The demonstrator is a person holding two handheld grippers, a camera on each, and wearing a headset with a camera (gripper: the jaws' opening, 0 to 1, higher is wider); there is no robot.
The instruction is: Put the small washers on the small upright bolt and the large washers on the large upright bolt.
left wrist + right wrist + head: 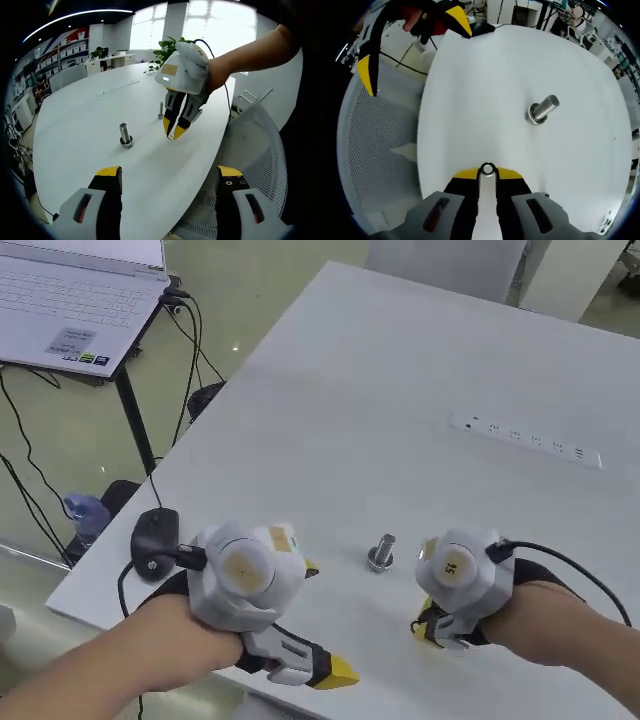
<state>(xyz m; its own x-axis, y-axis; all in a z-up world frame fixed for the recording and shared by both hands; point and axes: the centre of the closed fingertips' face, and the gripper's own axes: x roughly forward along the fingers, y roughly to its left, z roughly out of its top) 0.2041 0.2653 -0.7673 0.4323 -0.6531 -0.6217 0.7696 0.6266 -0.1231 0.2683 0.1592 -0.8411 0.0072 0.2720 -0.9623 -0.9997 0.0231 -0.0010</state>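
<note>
Pinching a washer [487,169], the right gripper [487,174] hides it from above.

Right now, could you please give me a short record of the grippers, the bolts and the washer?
left gripper: open, jaws wide apart, holding nothing
right gripper: shut on a washer, tips pointing down toward the table
washer: pinched at the jaw tips, size hard to judge
large bolt: upright on the table, between the two grippers
small bolt: upright on the table, just beyond the right gripper in the left gripper view
</note>
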